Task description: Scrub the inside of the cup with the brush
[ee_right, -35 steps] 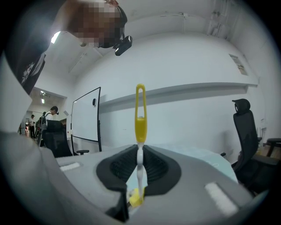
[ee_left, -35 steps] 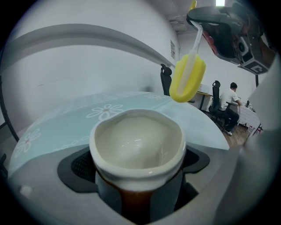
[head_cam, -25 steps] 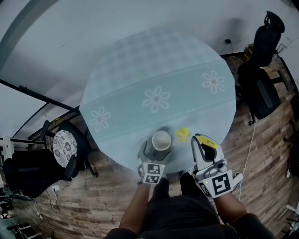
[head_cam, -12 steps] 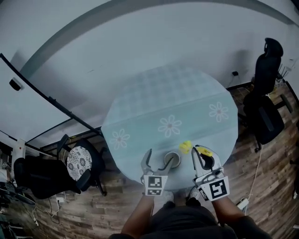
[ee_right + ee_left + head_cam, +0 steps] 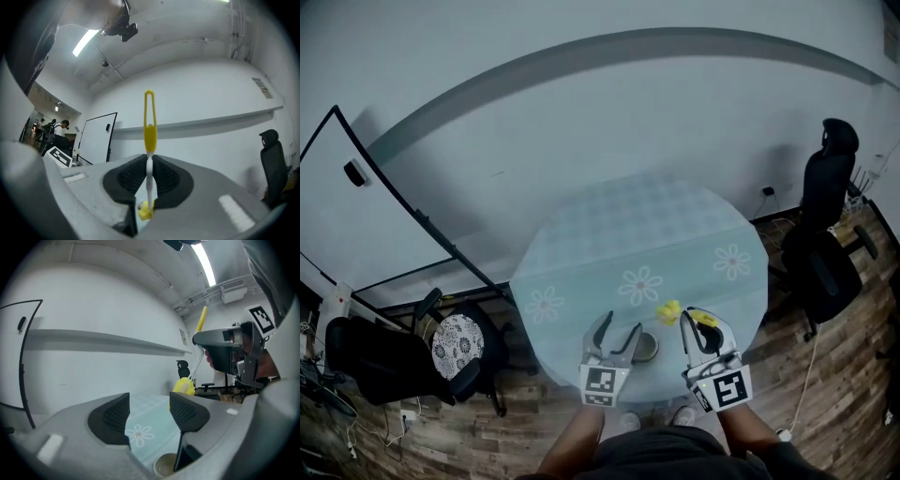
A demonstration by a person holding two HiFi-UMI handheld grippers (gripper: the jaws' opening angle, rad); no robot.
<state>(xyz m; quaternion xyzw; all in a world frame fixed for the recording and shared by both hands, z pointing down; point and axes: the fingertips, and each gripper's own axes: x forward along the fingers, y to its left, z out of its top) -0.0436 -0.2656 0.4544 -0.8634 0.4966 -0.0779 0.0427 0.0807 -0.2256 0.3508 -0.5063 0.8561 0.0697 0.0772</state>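
The cup stands upright near the counter's front edge, below the left gripper. That gripper's jaws have just been closing and are half apart with nothing between them. The right gripper's jaws pinch the brush by its thin stem, yellow head downward.

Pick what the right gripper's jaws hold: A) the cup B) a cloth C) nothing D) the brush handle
D: in the right gripper view the right gripper is shut on the thin handle of the brush; the cup sits free on the table.
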